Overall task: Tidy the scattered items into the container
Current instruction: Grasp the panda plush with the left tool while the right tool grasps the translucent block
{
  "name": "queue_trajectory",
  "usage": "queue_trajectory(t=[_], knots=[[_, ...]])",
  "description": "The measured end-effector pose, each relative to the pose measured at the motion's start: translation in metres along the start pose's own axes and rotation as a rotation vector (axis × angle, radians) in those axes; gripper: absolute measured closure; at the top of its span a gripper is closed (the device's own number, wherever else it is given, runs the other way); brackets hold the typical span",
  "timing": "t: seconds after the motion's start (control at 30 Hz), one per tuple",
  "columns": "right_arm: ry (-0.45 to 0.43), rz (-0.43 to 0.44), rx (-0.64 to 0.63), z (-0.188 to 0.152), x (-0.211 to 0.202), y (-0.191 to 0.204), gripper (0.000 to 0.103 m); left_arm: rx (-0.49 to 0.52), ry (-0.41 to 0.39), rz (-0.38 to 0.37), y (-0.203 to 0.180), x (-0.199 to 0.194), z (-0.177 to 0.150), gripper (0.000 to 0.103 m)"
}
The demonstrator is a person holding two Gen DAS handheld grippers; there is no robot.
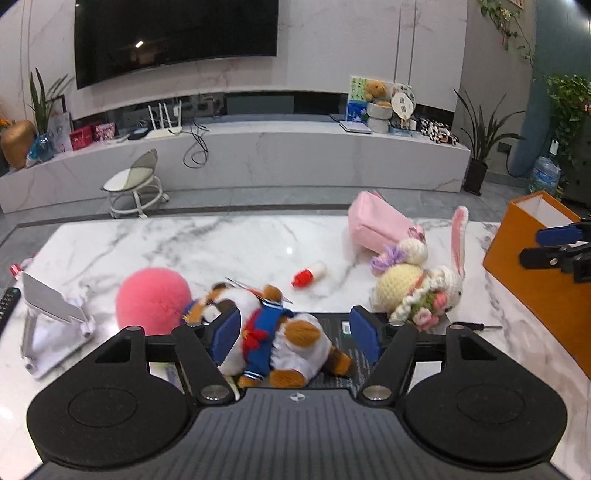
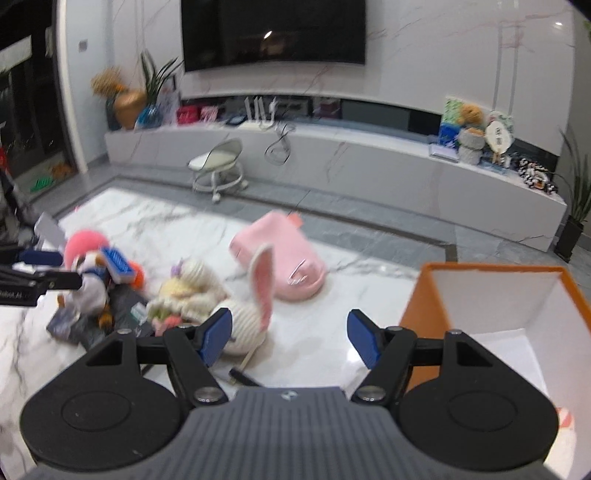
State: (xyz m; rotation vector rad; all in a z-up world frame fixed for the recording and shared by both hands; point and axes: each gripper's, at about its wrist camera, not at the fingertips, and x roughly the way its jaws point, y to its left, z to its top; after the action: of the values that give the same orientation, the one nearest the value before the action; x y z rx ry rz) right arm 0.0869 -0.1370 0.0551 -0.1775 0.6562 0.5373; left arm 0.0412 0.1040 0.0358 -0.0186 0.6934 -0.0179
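My left gripper (image 1: 295, 338) is straddling the sailor plush (image 1: 273, 339) on the counter (image 1: 184, 243), jaws wide, not pressing. Risk: closing off-centre is pinching only its collar. Right gripper (image 2: 291, 341) is hovering wide and empty beside the bunny (image 2: 247, 317); box (image 2: 424, 310) is waiting right.

Background furnishings seen beyond the marble table

A dark television (image 1: 175, 35) is mounted high ahead on the wall; a white router (image 1: 166, 123) and a teddy bear (image 1: 376, 92) are set on the long ledge below, and a small wheeled stool (image 1: 135, 184) is placed on the floor, ahead and left.
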Motion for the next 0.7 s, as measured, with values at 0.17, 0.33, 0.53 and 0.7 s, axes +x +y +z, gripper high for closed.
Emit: queue_trajectory(t=[0.17, 0.33, 0.53, 0.7], knots=[[0.058, 0.031, -0.037, -0.008, 0.014, 0.012, 0.031, 0.103, 0.026, 0.042, -0.015, 0.011, -0.007, 0.038], [0.140, 0.057, -0.089, -0.022, 0.031, 0.024, 0.031, 0.183, 0.028, 0.066, -0.027, 0.017, -0.011, 0.037], [0.238, 0.114, -0.159, -0.041, 0.048, 0.039, 0.031, 0.270, 0.033, 0.093, -0.036, 0.026, -0.016, 0.032], [0.299, 0.145, -0.179, -0.053, 0.063, 0.045, 0.044, 0.298, 0.036, 0.102, -0.040, 0.030, -0.018, 0.026]])
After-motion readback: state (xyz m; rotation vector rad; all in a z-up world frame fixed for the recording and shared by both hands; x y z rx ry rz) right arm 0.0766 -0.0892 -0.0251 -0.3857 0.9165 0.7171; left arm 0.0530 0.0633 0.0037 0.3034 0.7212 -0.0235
